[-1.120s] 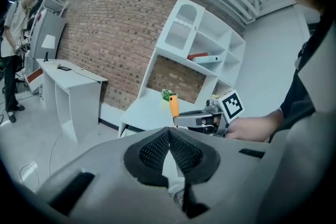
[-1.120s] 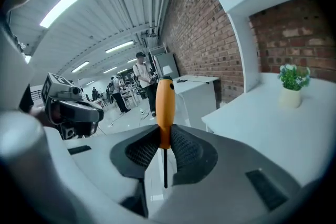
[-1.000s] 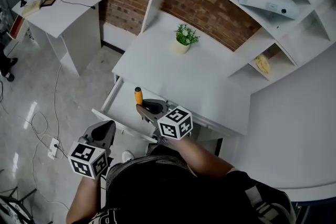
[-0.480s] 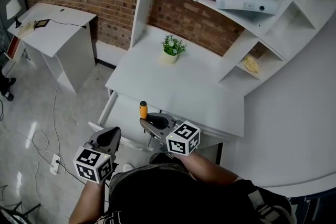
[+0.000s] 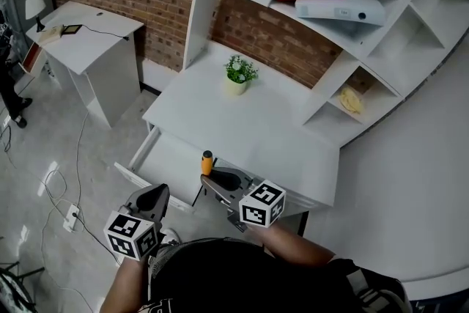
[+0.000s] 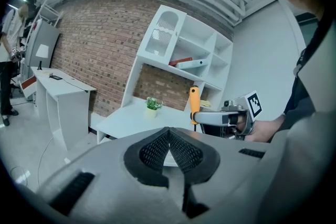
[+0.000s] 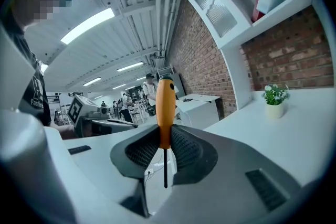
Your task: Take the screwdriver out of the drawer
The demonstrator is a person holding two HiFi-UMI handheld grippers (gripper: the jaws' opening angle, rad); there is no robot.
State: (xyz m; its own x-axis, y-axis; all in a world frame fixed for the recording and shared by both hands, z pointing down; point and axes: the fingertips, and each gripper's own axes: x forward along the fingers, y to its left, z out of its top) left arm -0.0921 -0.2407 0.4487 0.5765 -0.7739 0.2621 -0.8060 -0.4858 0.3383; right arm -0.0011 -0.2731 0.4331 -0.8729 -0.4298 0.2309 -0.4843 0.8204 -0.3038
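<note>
Right gripper (image 5: 210, 177): your jaws clamp the screwdriver (image 7: 165, 113) upright, so it clears the drawer (image 5: 165, 161).
Left gripper (image 5: 155, 193): jaws together, empty, held aside.

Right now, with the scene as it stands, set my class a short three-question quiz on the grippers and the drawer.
1. True or false: the right gripper clamps the screwdriver by its orange handle.
2. The left gripper has its fingers: A) shut on nothing, B) shut on a plant pot, C) wide apart.
3. Fill in: the white drawer stands ____.

Key: 1 true; 2 A; 3 open.
</note>
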